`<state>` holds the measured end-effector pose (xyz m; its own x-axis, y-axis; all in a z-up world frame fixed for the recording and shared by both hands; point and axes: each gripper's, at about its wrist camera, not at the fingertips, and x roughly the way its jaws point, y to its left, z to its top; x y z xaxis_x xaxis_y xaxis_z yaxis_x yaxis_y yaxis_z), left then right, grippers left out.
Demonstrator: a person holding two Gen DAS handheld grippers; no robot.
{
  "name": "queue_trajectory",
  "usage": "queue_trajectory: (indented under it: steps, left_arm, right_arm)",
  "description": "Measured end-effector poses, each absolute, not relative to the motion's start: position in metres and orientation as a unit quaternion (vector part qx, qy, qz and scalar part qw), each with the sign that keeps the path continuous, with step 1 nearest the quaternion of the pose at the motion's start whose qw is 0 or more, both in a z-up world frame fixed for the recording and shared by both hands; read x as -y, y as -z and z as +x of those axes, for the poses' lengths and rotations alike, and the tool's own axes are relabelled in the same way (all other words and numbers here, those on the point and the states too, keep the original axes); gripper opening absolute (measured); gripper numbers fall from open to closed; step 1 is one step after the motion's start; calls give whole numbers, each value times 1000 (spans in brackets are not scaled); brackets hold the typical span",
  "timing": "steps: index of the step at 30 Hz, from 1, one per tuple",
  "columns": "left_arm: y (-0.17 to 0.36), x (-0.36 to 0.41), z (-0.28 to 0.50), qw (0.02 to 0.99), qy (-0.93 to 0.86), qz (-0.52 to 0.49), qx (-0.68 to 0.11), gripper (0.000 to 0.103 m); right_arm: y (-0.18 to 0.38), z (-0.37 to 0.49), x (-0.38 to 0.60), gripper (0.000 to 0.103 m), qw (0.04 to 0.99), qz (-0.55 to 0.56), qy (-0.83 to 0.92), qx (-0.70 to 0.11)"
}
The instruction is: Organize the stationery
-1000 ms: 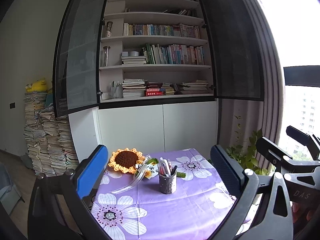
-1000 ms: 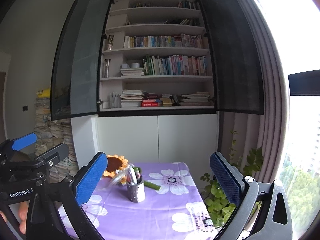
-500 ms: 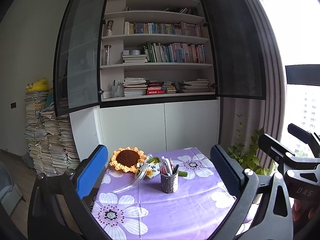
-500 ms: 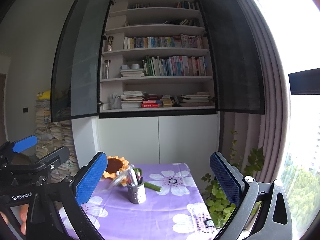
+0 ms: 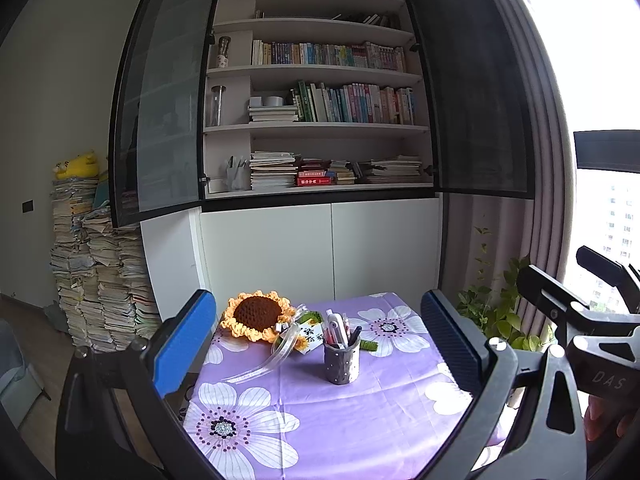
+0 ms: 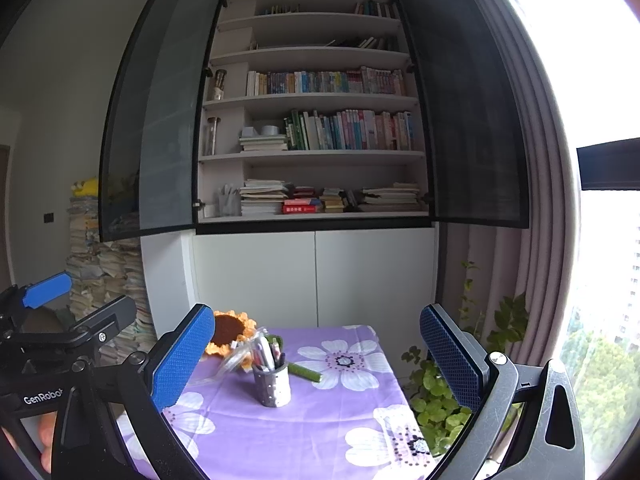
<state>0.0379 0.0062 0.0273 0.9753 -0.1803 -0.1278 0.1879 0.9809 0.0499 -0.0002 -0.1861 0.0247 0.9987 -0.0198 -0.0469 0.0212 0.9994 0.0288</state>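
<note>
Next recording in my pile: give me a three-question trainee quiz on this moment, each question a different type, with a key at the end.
1. True or false: the left gripper is shut on a pen.
2. Multiple choice: the grey perforated pen cup stands on A) a bookcase shelf, B) the purple flower-print tablecloth, C) the floor.
3. Fill in: in the left wrist view, the brown and yellow crocheted sunflower lies to the ___ of the pen cup.

Key:
1. False. Its jaws stand wide open and hold nothing; the right gripper is open and empty too.
2. B. The cup stands upright on the cloth with pens in it.
3. Left, and farther back on the table.
</note>
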Motion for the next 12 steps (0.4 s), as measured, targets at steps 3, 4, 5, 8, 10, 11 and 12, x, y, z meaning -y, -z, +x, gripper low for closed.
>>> queue_trajectory:
  steps: [3, 4, 5, 8, 10, 11, 12]
  left_arm:
    - [-27, -8, 39, 993, 91, 30, -63, 102]
    - [-27, -8, 39, 993, 90, 30, -63, 102]
    - [-27, -9, 38, 994, 89, 30, -63, 102]
    - [-27, -12, 38, 994, 87, 26, -62, 102]
    - [-27, -14, 38, 994, 88, 24, -64, 102]
    - [-26, -14, 38, 994, 88, 23, -65, 102]
    - [-26, -15, 38, 994, 87, 23, -65, 102]
  right_arm:
    - [-23, 2, 185, 102, 1000, 14, 9, -27]
    - [-23, 2, 184, 102, 999, 14, 8, -28]
    - [-22, 3, 184, 102, 999, 14, 8, -29]
    - [-22, 4, 182, 102, 999, 13, 6, -30]
    - [-22, 4, 180, 102, 999, 10, 5, -30]
    - [-22, 4, 180, 102, 1000, 9, 4, -30]
    - [-22, 4, 179, 102, 1000, 9, 4, -29]
